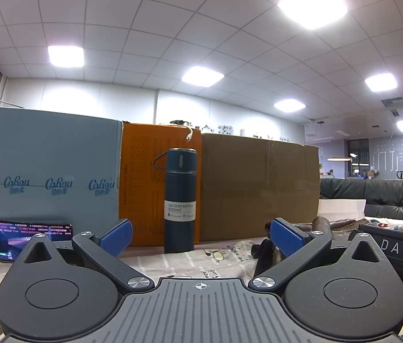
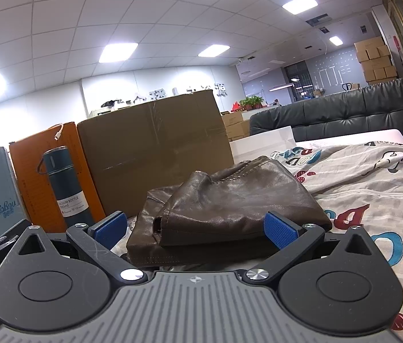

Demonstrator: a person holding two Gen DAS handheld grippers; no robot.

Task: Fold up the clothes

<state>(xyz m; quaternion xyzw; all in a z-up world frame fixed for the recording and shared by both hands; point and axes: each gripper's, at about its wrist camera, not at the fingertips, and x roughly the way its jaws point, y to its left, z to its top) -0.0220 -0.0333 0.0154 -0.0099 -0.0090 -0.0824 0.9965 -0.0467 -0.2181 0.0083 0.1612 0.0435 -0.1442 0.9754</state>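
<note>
While the left tool [image 1: 200, 235] sits low over the printed sheet [image 1: 172, 260], its blue pads stand wide apart with nothing between them; straight ahead of it a dark vacuum bottle [image 1: 179, 200] stands upright against an orange box [image 1: 144, 183], with a blue carton [image 1: 44, 168] to one side and a brown cardboard box [image 1: 258, 188] to the other; a phone [image 1: 30, 230] leans lit at the foot of the blue carton; of the garment only a dark brown sliver shows past the right-hand finger, so this view says little about it

From the right wrist view, the right tool [image 2: 194, 228] is likewise spread open and empty, and the brown leather garment [image 2: 230, 214] lies just beyond the pads on the bed sheet [image 2: 372, 200], already bundled into a thick, layered heap, with a stitched hem edge facing the tool; whether the pads touch it I cannot tell

To my eye that leather will be heavier than cloth, supple but springy, so folds may want to open again; its sheen suggests it could slide between the pads; I would take it at the stitched hem or a seam, where the layers are thick and give something to bite on, rather than on the smooth top panel
</note>
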